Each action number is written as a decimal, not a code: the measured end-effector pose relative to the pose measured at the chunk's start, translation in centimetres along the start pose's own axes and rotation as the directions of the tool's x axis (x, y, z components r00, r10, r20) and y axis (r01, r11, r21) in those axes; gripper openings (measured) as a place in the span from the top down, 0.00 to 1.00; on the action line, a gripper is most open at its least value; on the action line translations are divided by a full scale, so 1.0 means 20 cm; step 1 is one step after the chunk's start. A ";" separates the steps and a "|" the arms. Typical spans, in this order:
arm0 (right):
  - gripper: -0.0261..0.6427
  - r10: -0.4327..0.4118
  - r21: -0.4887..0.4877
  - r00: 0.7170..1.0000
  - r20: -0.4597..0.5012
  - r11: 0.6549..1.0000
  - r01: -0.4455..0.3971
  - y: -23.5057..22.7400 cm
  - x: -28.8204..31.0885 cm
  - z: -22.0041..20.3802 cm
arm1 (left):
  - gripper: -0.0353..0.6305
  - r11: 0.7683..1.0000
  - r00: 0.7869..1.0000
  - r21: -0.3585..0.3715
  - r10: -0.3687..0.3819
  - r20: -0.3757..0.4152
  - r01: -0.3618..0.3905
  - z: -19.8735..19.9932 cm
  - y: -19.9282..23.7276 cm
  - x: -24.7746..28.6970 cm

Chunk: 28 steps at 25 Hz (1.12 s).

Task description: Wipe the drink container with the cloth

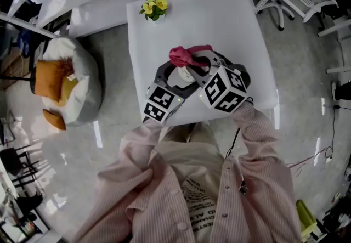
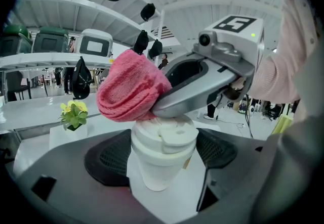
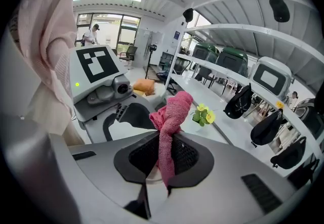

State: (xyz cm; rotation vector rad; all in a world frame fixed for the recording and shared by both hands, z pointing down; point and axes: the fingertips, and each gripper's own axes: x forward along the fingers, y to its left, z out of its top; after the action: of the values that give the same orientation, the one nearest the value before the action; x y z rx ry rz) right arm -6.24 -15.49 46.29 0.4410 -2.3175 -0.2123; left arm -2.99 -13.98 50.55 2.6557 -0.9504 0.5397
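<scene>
Pink cloth (image 2: 132, 94) atop the cup (image 2: 163, 149) lid
Left gripper (image 1: 174, 78) clamps the white cup, upright on the table (image 1: 219, 22); right gripper (image 3: 162, 162) jaws pinch the cloth, bunched against the cup's lid

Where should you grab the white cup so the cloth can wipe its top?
Grab the white cup by its tapered body under the lid, coming level from the side, as the left claw does. It stands upright and the wider lid overhangs, so it likely won't slip, and the top is free for the cloth.
</scene>
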 end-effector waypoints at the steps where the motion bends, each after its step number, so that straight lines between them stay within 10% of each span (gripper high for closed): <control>1: 0.90 0.003 0.010 1.000 -0.004 1.000 -0.003 0.00 0.00 0.00 | 0.38 1.000 1.000 0.000 -0.002 0.000 0.002 0.00 0.00 0.00; 28: 0.90 0.048 0.086 0.997 -0.055 0.995 -0.044 0.12 -0.09 -0.03 | 0.38 1.000 1.000 0.003 -0.011 -0.003 0.011 0.01 0.00 0.00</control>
State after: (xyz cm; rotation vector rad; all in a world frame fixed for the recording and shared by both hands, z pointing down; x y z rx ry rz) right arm -5.30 -12.66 46.14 0.4300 -2.2840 -0.0779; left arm -2.89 -14.00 50.44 2.6603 -0.9343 0.5425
